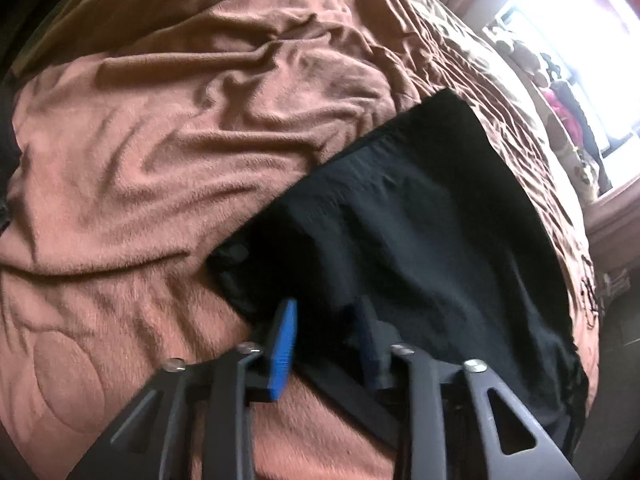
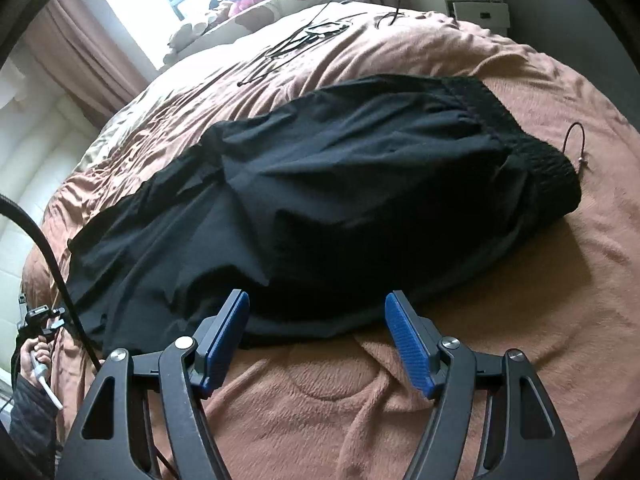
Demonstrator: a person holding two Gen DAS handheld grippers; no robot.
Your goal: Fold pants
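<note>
Black pants spread across a wrinkled brown blanket on the bed, elastic waistband at far right in the right wrist view. Left gripper down at the pants' near edge, jaws narrow with dark fabric bunched between the blue pads, firm pinch not certain. Right gripper low over the blanket just short of the hem, jaws wide and empty; only this view shows cables on the far bedding and a hand at left.
</note>
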